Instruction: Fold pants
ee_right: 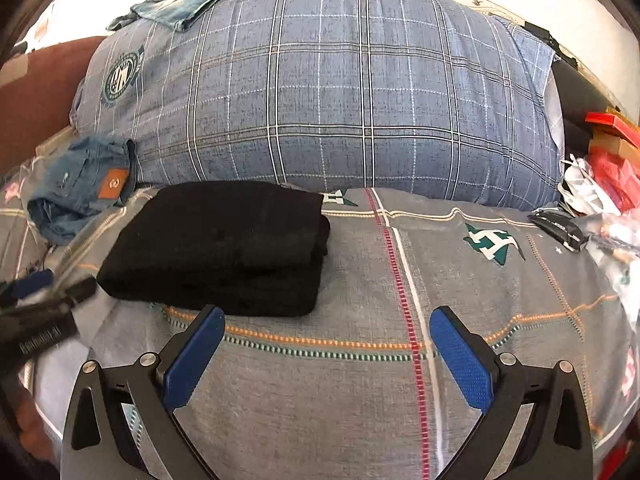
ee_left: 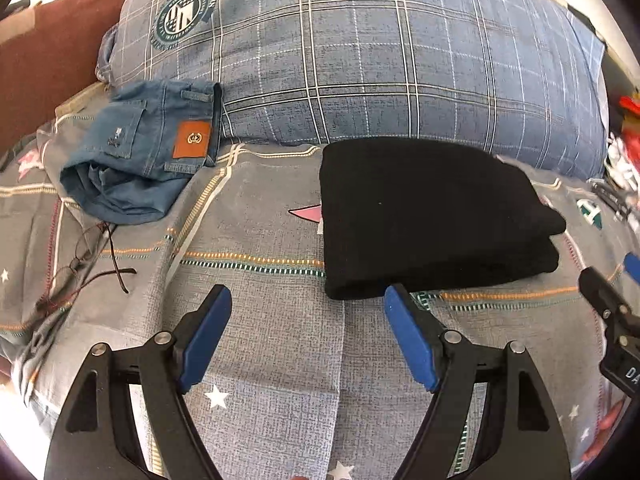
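Observation:
Black pants [ee_left: 432,220] lie folded in a thick rectangular stack on the grey patterned bedsheet [ee_left: 272,320]; they also show in the right wrist view [ee_right: 224,252], left of centre. My left gripper [ee_left: 308,300] is open and empty, just in front of the stack's near edge, its right finger [ee_left: 408,332] close to that edge. My right gripper [ee_right: 326,320] is open and empty, in front of and to the right of the stack. Each gripper's body shows at the edge of the other's view.
A big blue plaid pillow [ee_left: 360,60] lies behind the pants. Folded blue jeans [ee_left: 148,152] sit at the left, with glasses [ee_left: 84,256] in front of them. Another denim piece [ee_right: 180,0] lies on the pillow. Clutter and red boxes [ee_right: 608,160] lie at the right.

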Motion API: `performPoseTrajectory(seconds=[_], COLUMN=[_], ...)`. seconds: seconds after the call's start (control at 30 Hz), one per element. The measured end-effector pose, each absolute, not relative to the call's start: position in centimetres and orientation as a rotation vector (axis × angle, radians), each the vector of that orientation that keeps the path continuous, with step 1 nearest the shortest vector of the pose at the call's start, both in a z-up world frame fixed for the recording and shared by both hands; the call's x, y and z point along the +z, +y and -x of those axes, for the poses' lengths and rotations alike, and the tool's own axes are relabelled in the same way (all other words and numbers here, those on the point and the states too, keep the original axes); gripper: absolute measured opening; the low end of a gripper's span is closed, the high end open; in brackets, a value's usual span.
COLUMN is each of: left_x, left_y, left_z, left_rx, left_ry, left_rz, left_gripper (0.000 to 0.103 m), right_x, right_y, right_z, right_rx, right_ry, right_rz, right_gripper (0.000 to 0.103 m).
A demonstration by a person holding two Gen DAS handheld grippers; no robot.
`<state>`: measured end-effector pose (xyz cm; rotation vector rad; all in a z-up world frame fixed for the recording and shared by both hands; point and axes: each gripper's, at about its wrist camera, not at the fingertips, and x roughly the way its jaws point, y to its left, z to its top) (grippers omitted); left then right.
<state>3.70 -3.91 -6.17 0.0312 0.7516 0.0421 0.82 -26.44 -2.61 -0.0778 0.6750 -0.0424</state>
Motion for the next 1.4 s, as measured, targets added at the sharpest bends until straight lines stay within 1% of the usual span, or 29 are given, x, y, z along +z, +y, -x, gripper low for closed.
performPoseTrajectory(seconds=[0.3, 0.97, 1.4], left_x=[-6.3, -6.2, -6.1], left_y=[-4.2, -4.5, -4.2], left_z=[-3.1, -2.9, -3.0], left_rx=[0.030, -0.013, 0.002], left_ry=[0.764, 0.773, 0.767], left_rz=[-0.008, 0.019, 0.029], left_gripper=[0.079, 0.079, 0.079], right_x=[-3.0, -2.8, -2.8], right_y=[-26.1, -27.8, -27.3], right_z=[0.3, 0.7, 1.0], right_rx=[-0.039, -0.063, -0.055], right_ry=[0.662, 0.666, 0.659], right_rz=[0.107, 0.033, 0.072], right_gripper=[0.103, 0.103, 0.103])
